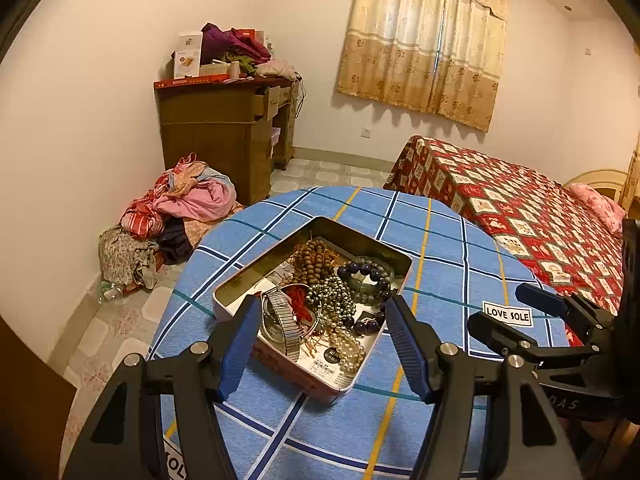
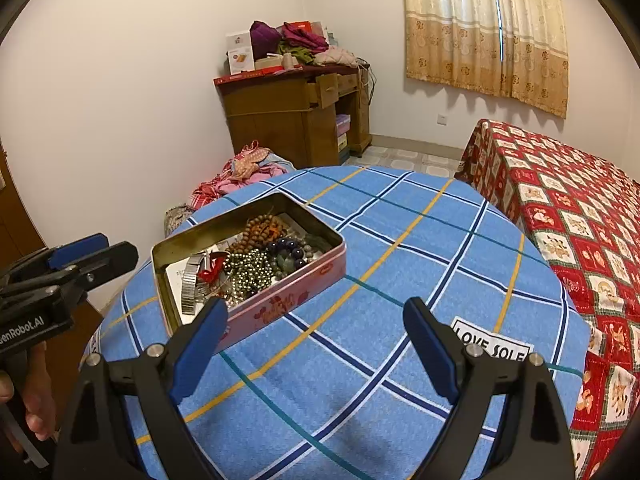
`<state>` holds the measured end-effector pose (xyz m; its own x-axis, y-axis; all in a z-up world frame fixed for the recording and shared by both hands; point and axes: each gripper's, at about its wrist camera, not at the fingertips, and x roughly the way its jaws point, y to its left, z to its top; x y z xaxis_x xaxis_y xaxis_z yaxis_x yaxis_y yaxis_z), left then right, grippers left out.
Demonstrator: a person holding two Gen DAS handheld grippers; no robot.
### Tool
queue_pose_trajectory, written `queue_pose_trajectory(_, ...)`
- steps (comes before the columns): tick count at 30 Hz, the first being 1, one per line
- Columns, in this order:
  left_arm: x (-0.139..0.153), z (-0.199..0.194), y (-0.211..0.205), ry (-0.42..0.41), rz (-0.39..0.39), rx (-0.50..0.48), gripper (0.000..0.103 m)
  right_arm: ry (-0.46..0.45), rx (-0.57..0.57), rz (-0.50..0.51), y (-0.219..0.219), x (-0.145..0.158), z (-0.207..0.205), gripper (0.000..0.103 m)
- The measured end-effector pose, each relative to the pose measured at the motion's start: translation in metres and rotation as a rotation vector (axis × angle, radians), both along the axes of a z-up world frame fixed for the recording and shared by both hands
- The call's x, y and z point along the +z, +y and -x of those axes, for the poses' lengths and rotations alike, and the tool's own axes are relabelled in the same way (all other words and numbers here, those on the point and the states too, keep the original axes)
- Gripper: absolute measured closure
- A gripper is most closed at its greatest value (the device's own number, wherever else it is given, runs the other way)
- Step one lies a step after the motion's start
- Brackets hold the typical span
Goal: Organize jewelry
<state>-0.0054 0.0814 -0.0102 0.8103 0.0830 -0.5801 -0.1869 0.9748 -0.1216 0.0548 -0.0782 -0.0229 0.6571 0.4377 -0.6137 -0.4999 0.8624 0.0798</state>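
An open pink tin (image 1: 294, 376) sits on the round table with the blue plaid cloth (image 1: 440, 248). In it lie a brown wooden bead string (image 1: 316, 258), dark purple beads (image 1: 366, 269), a metallic bead string (image 1: 332, 296), a steel watch band (image 1: 286, 322) and pearls (image 1: 350, 350). My left gripper (image 1: 323, 302) hovers open over the tin's near end, with nothing pressed between its pads. In the right wrist view the tin (image 2: 288, 300) is at the centre left. My right gripper (image 2: 316, 304) stands wide open over bare cloth to the tin's right, holding nothing.
A "LOVE SOLE" label (image 2: 492, 344) is sewn on the cloth near the right gripper. A bed with a red quilt (image 2: 580, 220) stands close on the right. A wooden desk (image 1: 224, 136) and a pile of clothes on the floor (image 1: 180, 208) lie beyond the table.
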Motion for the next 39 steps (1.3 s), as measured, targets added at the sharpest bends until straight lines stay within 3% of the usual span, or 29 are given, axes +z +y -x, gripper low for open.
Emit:
queue_pose_trajectory(16, 0.0001, 0.0008, -0.0024, 0.011, -0.023, 0.022, 0.038, -0.008, -0.011, -0.014, -0.0048, 0.0012, 0.0031, 0.011)
queue_pose_trajectory(17, 0.0003, 0.0008, -0.0032, 0.010, -0.028, 0.021, 0.036, -0.008, -0.012, -0.016, -0.0054, 0.0014, 0.0031, 0.011)
queue_pose_trajectory(19, 0.0007, 0.0008, -0.0040, 0.008, -0.028, 0.024, 0.019, -0.008, -0.011, -0.015, -0.0053, 0.0012, 0.0032, 0.011)
queue_pose_trajectory(20, 0.0014, 0.0017, -0.0043, 0.000, -0.029, 0.027, 0.018, -0.009, -0.011, -0.015, -0.0059, 0.0014, 0.0035, 0.011)
queue_pose_trajectory(30, -0.0006, -0.0010, 0.0012, 0.005, -0.032, 0.072, 0.013, -0.004, -0.010, -0.015, -0.0066, 0.0005, 0.0032, 0.011)
queue_pose_trajectory(39, 0.0006, 0.0037, -0.0059, -0.034, -0.055, 0.050, 0.013, 0.005, -0.012, -0.017, -0.0061, -0.0038, 0.0026, 0.011)
